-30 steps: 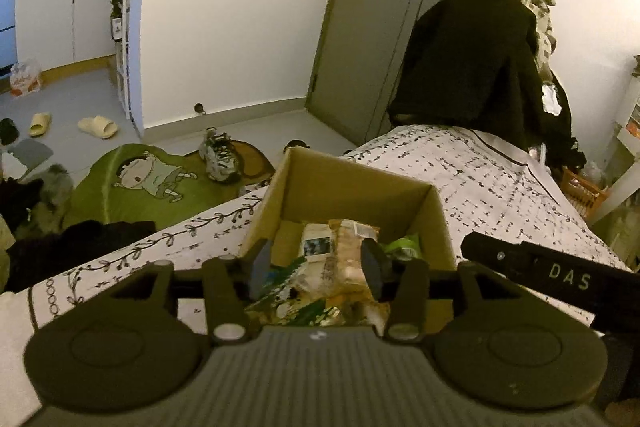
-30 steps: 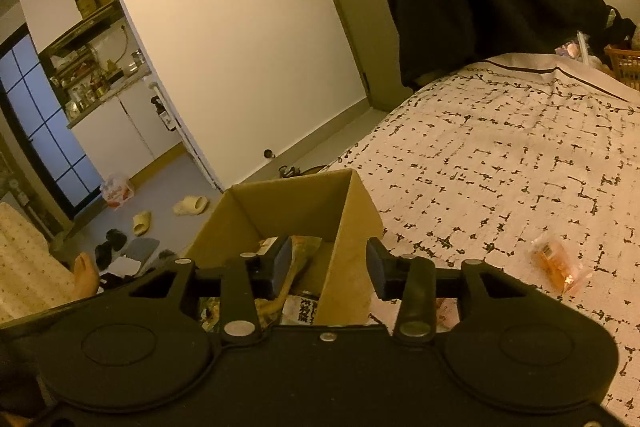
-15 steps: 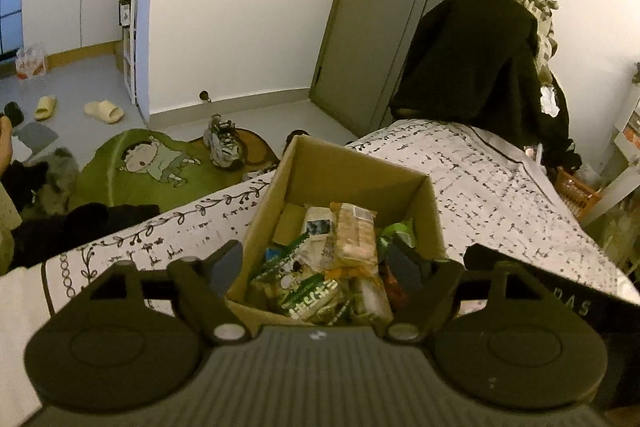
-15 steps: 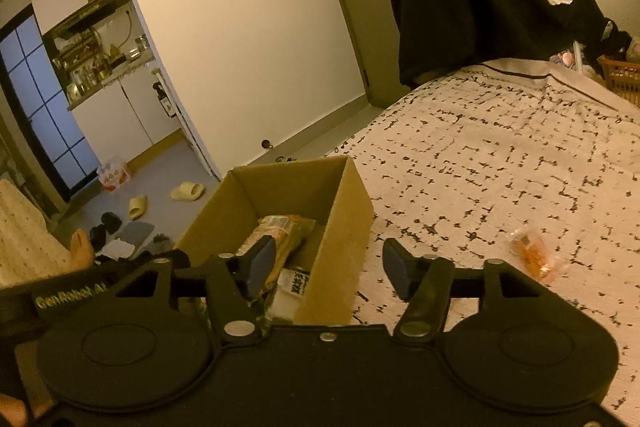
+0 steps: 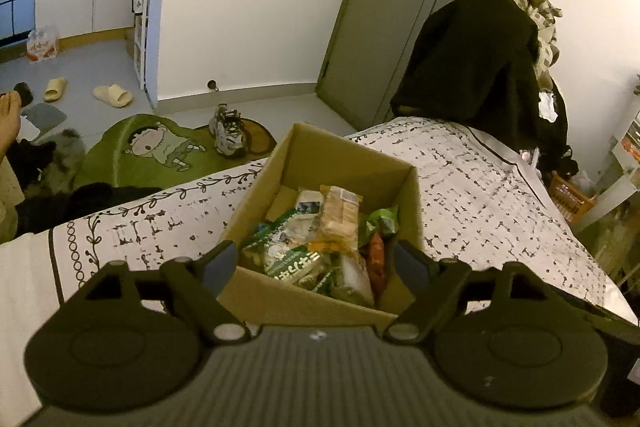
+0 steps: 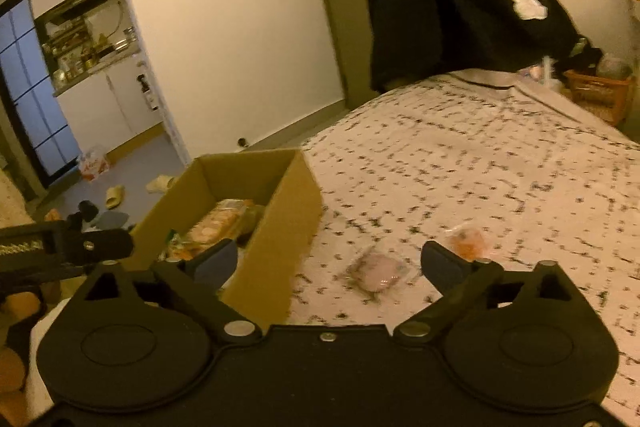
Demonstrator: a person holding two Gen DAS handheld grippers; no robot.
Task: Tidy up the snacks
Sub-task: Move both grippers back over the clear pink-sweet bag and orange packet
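Matt cardboard box [image 5: 304,301], glossy wrappers [image 5: 298,261]

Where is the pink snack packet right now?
In the right wrist view, the pink snack packet lies on the bedspread, just right of the cardboard box and left of the orange packet, between the open right hand-held gripper's fingers.

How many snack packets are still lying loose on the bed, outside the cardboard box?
2: a pale pink packet just right of the box, and an orange packet further right. The picture is blurred; the gripper may hide others.
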